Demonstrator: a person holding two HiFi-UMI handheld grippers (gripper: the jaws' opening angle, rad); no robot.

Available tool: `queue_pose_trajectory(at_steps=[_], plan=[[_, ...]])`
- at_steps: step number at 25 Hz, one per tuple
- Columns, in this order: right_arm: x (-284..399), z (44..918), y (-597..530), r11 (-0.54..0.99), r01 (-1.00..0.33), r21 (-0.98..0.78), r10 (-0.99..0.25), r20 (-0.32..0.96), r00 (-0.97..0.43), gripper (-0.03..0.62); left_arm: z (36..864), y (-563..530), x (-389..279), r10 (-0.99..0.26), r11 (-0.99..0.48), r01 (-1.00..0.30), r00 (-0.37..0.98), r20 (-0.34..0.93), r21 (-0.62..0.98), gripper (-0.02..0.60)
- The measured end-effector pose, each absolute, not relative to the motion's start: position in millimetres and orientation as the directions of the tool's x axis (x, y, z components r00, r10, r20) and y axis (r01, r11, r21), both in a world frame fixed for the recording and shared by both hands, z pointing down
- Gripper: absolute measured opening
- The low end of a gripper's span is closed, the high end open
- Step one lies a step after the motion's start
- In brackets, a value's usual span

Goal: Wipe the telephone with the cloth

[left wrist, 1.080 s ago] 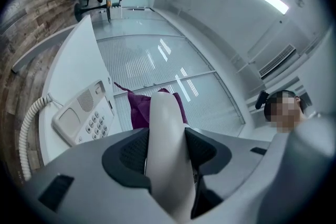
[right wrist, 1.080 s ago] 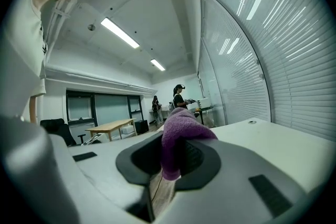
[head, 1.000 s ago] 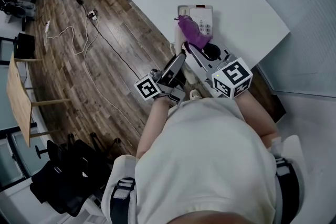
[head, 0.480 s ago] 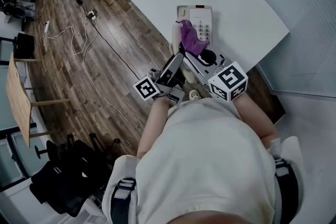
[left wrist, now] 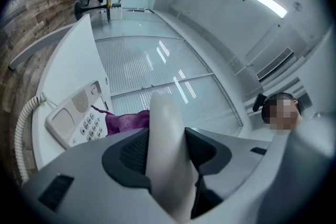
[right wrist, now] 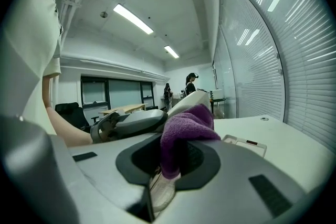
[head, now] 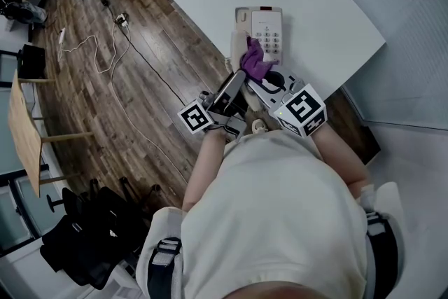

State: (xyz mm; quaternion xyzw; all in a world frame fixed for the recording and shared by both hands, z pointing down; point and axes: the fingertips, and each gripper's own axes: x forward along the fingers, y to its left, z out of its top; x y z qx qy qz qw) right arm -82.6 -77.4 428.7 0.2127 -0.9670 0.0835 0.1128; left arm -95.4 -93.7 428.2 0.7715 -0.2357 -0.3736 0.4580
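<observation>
My head camera looks steeply down past my shirt (head: 273, 213) in the lower frame, and the surface (head: 329, 3) sits upper centre, well below. The camera on my left claw (left wrist: 167, 152) rides tight behind its jaws, which are clamped on the handset (left wrist: 165, 128), and faces across the surface toward a glass wall (left wrist: 157, 68). The one on my right claw (right wrist: 176, 157), which pinches the cloth (right wrist: 186, 128), looks low and nearly level along the surface. All three views share the telephone (head: 266, 28) and the cloth.
</observation>
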Motion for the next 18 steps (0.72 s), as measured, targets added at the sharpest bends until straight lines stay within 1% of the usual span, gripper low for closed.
queue_pose_trajectory(at_steps=[8, 18], plan=[[-82.8, 431.6, -76.2, 0.913, -0.397, -0.093, -0.358, 0.280, -0.891, 0.061, 428.5, -93.0, -92.7, -0.697, -0.466, -0.006, 0.618, -0.363, 0.885, 0.219], [-81.8, 431.2, -63.9, 0.949, -0.301, -0.092, -0.257, 0.325, -0.910, 0.061, 426.5, -93.8, -96.3, -0.716, -0.460, -0.031, 0.604, -0.351, 0.887, 0.219]])
